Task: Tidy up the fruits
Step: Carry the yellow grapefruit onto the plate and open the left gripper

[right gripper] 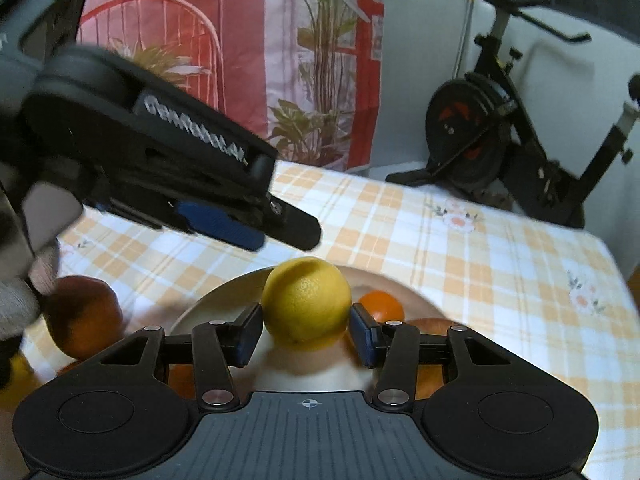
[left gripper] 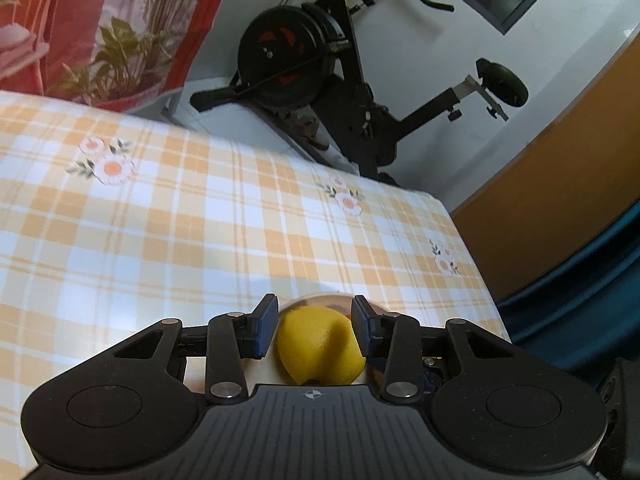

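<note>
Two lemons: my left gripper clamps one lemon, my right gripper another, above the bowl.

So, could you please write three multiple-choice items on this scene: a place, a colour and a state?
1. The small round orange fruit beside the round yellow lemon lies: A on the pale round plate; B on the floor; C on the bike seat.
2. The checked tablecloth is: A blue and white; B orange and white; C green and white.
3. The right gripper is: A open, empty; B shut on nothing; C shut on the lemon.
Key: A, inside the rim; B, orange squares show; C, both pads press it.
</note>
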Demonstrator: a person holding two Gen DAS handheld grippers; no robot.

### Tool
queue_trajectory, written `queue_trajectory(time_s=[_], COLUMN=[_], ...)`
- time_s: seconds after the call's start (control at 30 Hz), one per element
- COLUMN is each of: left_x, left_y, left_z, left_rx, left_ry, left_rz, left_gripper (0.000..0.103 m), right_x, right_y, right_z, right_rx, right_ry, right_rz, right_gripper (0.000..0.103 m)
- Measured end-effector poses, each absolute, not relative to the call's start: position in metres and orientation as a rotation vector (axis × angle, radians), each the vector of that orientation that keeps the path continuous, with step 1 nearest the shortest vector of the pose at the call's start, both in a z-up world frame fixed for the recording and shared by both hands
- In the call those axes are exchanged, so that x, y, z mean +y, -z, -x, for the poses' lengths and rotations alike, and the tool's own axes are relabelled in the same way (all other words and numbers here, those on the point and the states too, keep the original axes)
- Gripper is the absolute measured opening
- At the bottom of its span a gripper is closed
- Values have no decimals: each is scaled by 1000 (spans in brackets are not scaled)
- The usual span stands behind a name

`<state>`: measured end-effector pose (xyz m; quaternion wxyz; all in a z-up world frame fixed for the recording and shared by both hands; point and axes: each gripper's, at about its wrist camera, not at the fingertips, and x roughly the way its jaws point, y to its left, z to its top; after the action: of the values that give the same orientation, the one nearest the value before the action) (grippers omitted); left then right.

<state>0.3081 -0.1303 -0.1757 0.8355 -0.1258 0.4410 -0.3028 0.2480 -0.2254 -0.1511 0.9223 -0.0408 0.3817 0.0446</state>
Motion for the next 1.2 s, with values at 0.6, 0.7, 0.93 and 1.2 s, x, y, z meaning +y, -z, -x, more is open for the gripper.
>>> queue_trajectory(time_s=[0.6,0.7,0.93,1.2], left_x=[-84,-77,-62,-31], left_y=[134,127,117,118], left_z=[-258,-247,-218,-182], left_rx=[807,776,719,676], left_ry=[584,575,540,459], left_rz=[220,194,132,101], left_gripper=[42,42,42,42], right_x=[-219,-218,-209,-203], right_y=[135,135,143,153], right_z=[-208,-186,-137,-105], right_rx=[674,623,526,515], right_ry=[-125,-147,-181,-226], right_rz=[25,-19,-73,-97], right_gripper=[45,46,46,46])
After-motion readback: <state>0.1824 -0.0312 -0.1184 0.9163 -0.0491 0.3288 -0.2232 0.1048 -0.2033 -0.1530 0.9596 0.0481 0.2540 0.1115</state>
